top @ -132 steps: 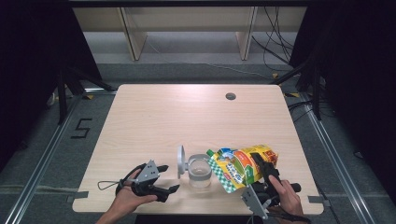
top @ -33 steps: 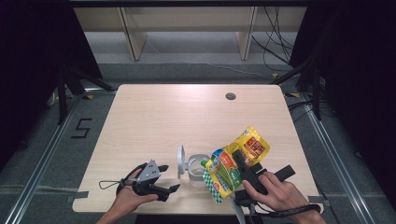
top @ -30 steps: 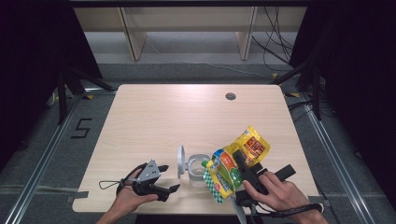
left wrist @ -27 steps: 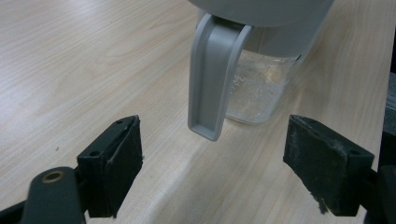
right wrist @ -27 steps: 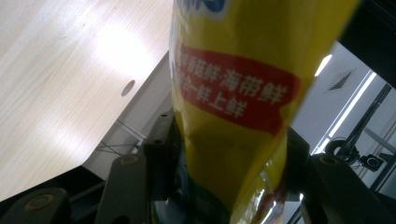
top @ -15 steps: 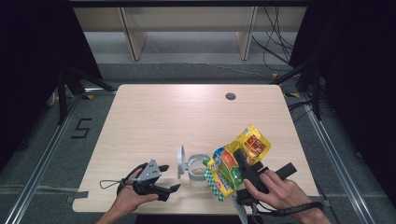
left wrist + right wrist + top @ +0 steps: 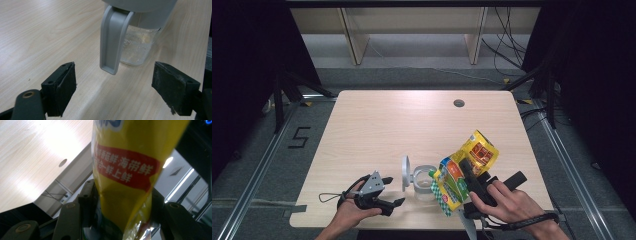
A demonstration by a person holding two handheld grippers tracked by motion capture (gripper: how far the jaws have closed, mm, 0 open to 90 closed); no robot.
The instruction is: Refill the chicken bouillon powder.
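Gripping yellow bag (image 7: 464, 172) in right hand-held gripper (image 7: 472, 182) | left hand-held gripper (image 7: 115, 91) wide | jar (image 7: 135, 45) top cropped

High cam looks forward & down over the table (image 7: 412, 125). Left gripper cam sits close to the jar (image 7: 136, 47), level w/ tabletop; both show jar (image 7: 424, 180).

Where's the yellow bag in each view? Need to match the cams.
High view: yellow bag low right of centre, tipped over the clear jar, clamped in the right gripper.
Left gripper view: bag not in it; jar top centre.
Right gripper view: bag centre, between the jaws.
Shared landmark: wooden table, with its round hole.
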